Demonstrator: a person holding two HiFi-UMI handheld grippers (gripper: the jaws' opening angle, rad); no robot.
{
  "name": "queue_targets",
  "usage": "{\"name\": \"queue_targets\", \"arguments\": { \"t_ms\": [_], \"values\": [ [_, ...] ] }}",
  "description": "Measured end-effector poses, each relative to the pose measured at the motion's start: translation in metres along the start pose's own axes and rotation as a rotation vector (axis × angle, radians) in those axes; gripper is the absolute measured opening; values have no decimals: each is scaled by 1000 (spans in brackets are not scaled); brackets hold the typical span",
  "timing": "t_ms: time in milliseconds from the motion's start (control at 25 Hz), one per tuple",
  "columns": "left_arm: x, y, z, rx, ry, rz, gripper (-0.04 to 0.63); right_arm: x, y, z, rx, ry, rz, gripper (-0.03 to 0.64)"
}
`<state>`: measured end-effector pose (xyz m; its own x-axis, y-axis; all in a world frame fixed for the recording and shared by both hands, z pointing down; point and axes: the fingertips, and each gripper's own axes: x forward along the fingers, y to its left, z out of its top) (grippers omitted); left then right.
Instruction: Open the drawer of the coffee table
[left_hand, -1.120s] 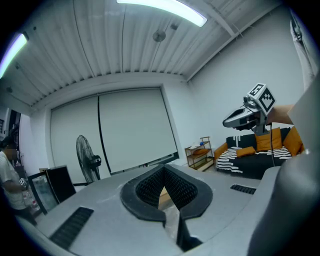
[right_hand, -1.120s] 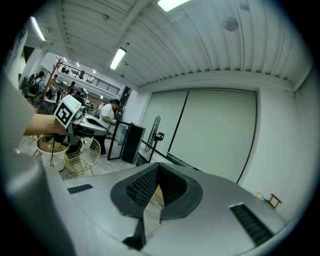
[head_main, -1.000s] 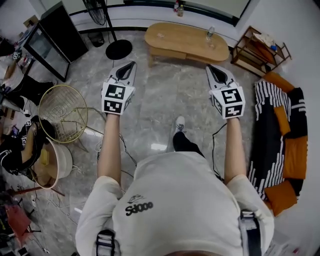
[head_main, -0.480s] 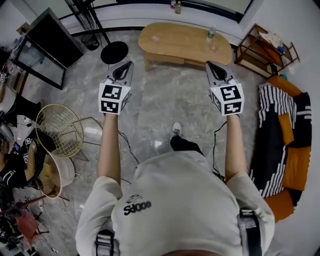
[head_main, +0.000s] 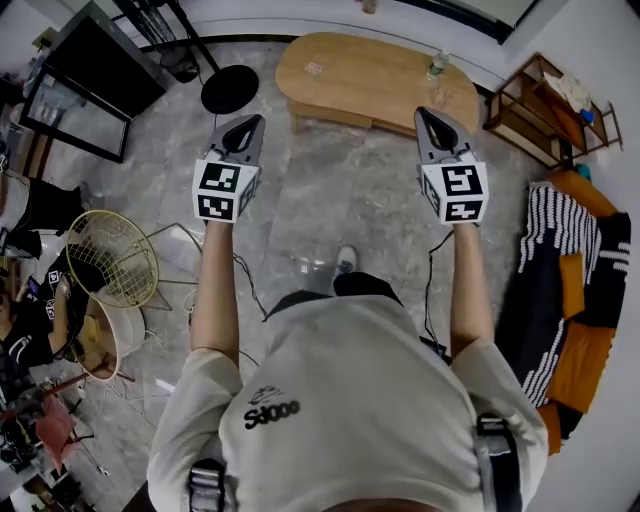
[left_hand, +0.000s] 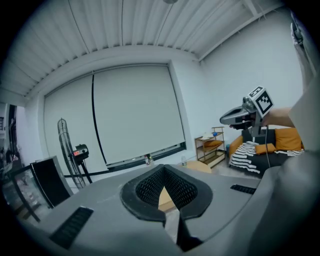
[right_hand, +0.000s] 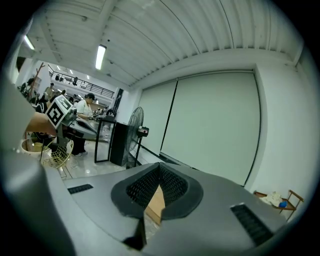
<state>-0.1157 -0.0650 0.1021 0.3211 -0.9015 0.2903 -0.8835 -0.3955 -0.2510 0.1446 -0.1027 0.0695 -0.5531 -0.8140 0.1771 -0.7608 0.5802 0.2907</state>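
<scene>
The oval wooden coffee table (head_main: 370, 80) stands at the top of the head view, its front side facing me; I cannot make out a drawer front. My left gripper (head_main: 250, 122) and right gripper (head_main: 428, 112) are held out side by side over the marble floor, both pointing at the table and short of its near edge. Both are shut with nothing between the jaws. In the left gripper view the closed left gripper (left_hand: 164, 169) shows a sliver of the table (left_hand: 165, 200) through its notch. The right gripper view shows the right gripper (right_hand: 159, 166) the same way, with the table (right_hand: 156, 202) behind it.
A clear bottle (head_main: 436, 66) stands on the table's right end. A floor fan's round base (head_main: 229, 88) and a black cabinet (head_main: 85, 75) are at the left. A wire basket chair (head_main: 118, 258) is nearer left. A wooden shelf (head_main: 555, 95) and a striped sofa (head_main: 580, 280) are at the right.
The person has walked forward, so the coffee table is nearer and both grippers have closed in on it. Both jaws have stayed shut.
</scene>
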Motion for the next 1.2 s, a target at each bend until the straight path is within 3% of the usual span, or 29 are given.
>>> {"name": "queue_targets", "arguments": {
  "t_ms": [200,320,640,840,1080,1200],
  "values": [
    [20,9,-11,-87,-46,22,9,32,-14,-23,67,44,76,-6],
    [36,25,-18,-104,-45,50,9,50,-18,-36,55,76,91,-6],
    [106,63,-44,-45,-14,29,9,113,-41,-66,39,96,26,-6],
    [152,84,-49,80,-67,-13,9,159,-46,-82,49,111,12,-6],
    [208,106,-72,35,-54,-95,9,206,-50,-97,104,91,15,-6],
    [238,118,-90,23,-41,-109,9,228,-55,-113,79,104,6,-6]
  ]
}}
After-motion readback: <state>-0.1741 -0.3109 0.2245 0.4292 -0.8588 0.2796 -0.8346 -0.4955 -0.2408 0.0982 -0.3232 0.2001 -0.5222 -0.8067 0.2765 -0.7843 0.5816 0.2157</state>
